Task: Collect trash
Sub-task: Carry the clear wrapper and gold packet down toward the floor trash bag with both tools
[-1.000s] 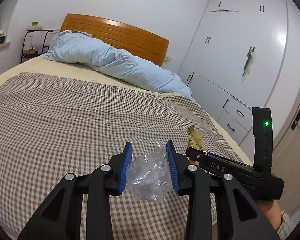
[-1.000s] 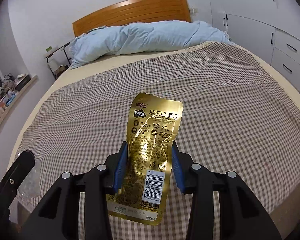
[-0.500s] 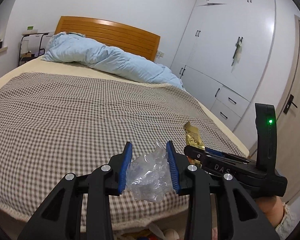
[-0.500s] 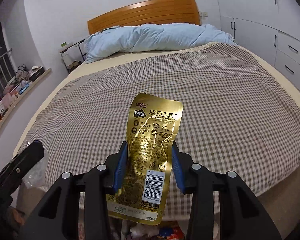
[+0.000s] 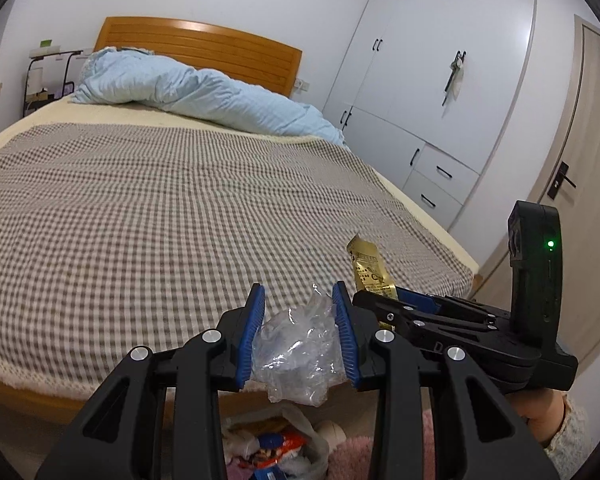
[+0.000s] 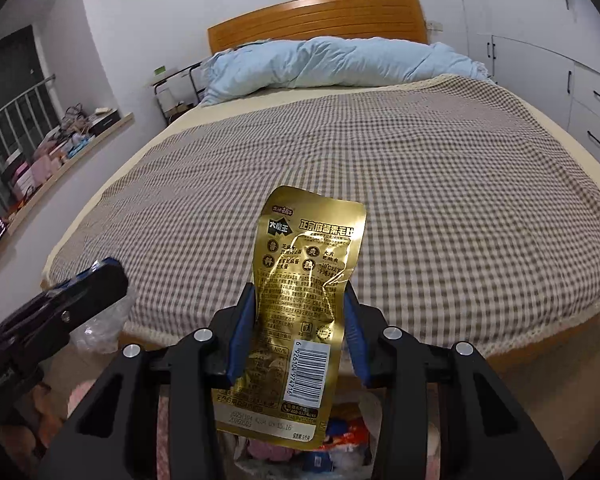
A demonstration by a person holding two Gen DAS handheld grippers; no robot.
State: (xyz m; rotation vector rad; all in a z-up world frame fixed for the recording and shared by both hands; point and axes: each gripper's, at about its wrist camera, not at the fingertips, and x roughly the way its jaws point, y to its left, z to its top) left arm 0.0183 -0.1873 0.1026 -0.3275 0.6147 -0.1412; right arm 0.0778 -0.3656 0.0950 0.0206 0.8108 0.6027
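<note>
My left gripper (image 5: 299, 300) is shut on a crumpled clear plastic wrapper (image 5: 298, 354), held past the foot of the bed. My right gripper (image 6: 300, 300) is shut on a gold foil snack packet (image 6: 304, 312) with a barcode. The packet also shows in the left wrist view (image 5: 370, 266), just right of the left gripper. Below both grippers a plastic trash bag (image 5: 280, 446) holding colourful wrappers sits on the floor; it also shows in the right wrist view (image 6: 340, 440). The left gripper and its wrapper (image 6: 100, 322) appear at the left of the right wrist view.
The bed with a checked blanket (image 5: 160, 208) and a blue duvet (image 5: 188, 92) lies ahead. White wardrobes (image 5: 440, 80) and a door (image 5: 580, 160) stand to the right. A cluttered window ledge (image 6: 52, 148) runs along the left. A pink rug (image 5: 356, 456) lies by the bag.
Both grippers have pulled back from over the bed to beyond its foot, still holding their items. The trash bag on the floor has come into view below them.
</note>
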